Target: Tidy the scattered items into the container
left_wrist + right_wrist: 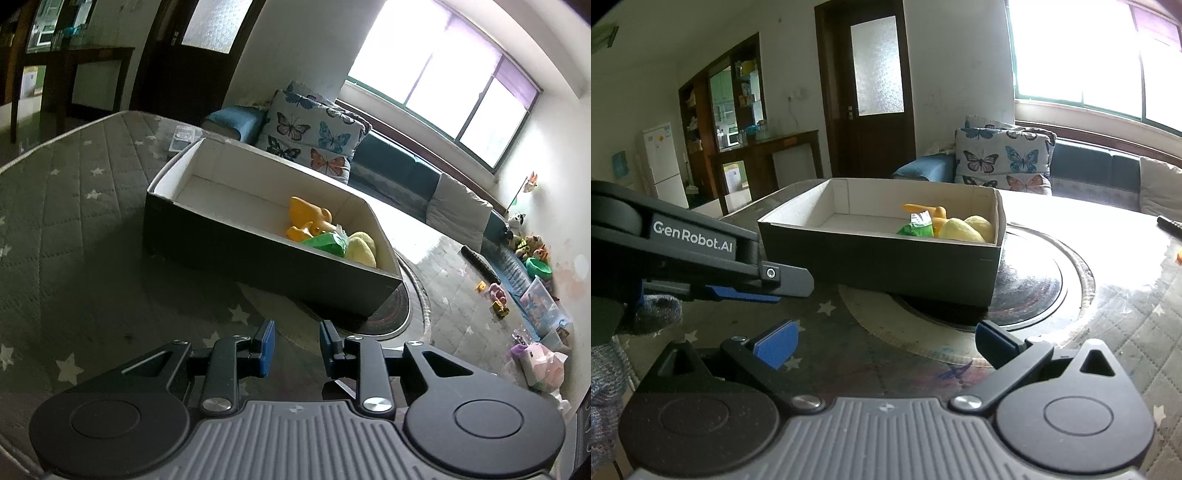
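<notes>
A dark box with a white inside (258, 243) (879, 254) stands on the star-patterned table cover. In it lie an orange toy (308, 218) (940, 214), a green packet (327, 242) (916, 227) and a yellow plush (364, 249) (967, 229). My left gripper (297, 345) is open and empty, in front of the box's near wall. It also shows from the side in the right wrist view (768, 290). My right gripper (884, 341) is wide open and empty, just before the box.
A round black plate (1034, 291) (391, 310) lies partly under the box. A black remote (480, 264) (1169, 223) lies on the table's far right. A butterfly cushion (314, 133) and sofa stand behind. Toys (532, 295) sit along the wall.
</notes>
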A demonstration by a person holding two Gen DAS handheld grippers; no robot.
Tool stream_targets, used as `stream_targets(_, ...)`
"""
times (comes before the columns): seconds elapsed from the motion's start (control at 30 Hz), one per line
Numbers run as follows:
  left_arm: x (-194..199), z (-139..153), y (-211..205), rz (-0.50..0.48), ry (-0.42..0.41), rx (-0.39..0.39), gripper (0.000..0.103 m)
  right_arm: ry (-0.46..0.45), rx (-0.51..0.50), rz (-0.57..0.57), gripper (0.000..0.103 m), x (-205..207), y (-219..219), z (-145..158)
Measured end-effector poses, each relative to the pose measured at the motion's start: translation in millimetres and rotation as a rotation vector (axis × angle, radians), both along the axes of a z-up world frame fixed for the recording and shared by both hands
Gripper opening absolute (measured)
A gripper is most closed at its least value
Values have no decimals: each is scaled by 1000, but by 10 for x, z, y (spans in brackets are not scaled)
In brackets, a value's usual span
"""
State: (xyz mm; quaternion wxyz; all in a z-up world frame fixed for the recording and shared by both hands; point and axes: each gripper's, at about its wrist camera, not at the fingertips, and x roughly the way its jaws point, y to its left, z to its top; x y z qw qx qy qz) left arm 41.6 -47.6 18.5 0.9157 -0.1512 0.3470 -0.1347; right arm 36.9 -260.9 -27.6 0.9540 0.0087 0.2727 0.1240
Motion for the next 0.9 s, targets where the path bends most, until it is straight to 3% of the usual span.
stream_targets(0.3, -53, 51, -81, 7, -47, 76, 29, -7, -1, -4, 103, -11, 10, 6)
stream_targets(0.9, 9, 47, -172, -15, -50, 113, 27, -2, 1, 1, 103, 15, 24, -6)
